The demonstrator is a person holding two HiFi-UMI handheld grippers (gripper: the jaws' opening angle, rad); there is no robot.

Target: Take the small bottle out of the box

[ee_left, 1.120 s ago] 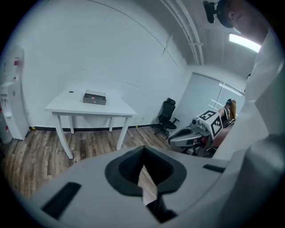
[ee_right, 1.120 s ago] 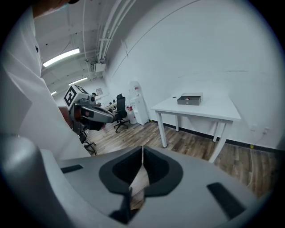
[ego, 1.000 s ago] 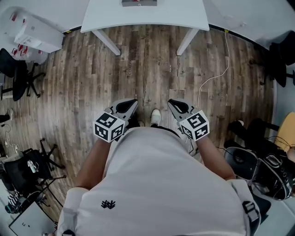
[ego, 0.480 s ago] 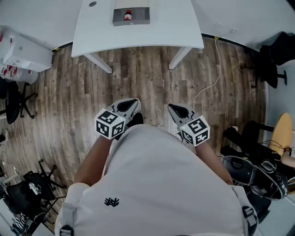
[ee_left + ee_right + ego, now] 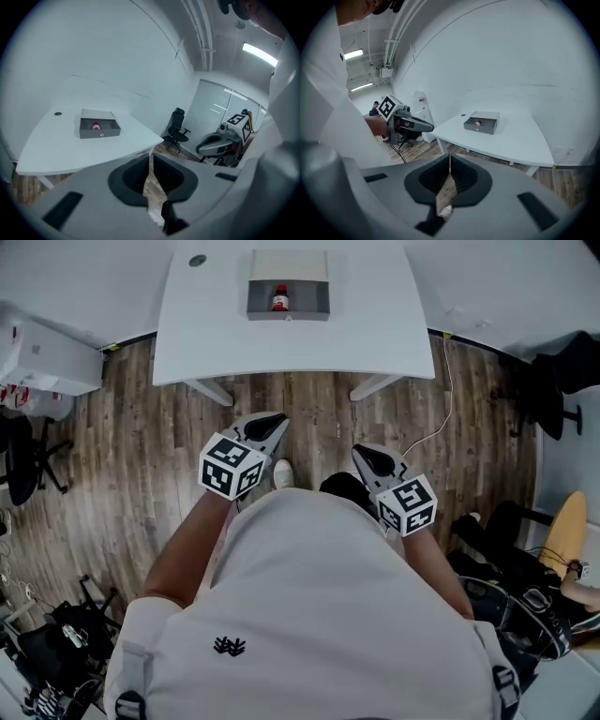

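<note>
A grey open-topped box (image 5: 289,313) sits on the white table (image 5: 375,329) at the far side, and in it stands a small bottle (image 5: 279,299) with a red cap. Both grippers hang over the wooden floor close to the person's body, well short of the table. My left gripper (image 5: 272,420) has its jaws almost together, just beginning to open, with nothing between them. My right gripper (image 5: 362,452) is shut and empty. The left gripper view shows the box (image 5: 99,132) and the bottle (image 5: 95,125) far ahead. The right gripper view shows the box (image 5: 480,126) too.
The floor between the person and the table is bare wood. A white cable (image 5: 441,413) runs along the floor at the right. White cartons (image 5: 42,357) and a black office chair (image 5: 21,460) stand at the left. Dark bags and gear (image 5: 525,606) lie at the right.
The view has tilted up and moved toward the table, so the box with the bottle now shows fully. Both grippers stay near the body.
</note>
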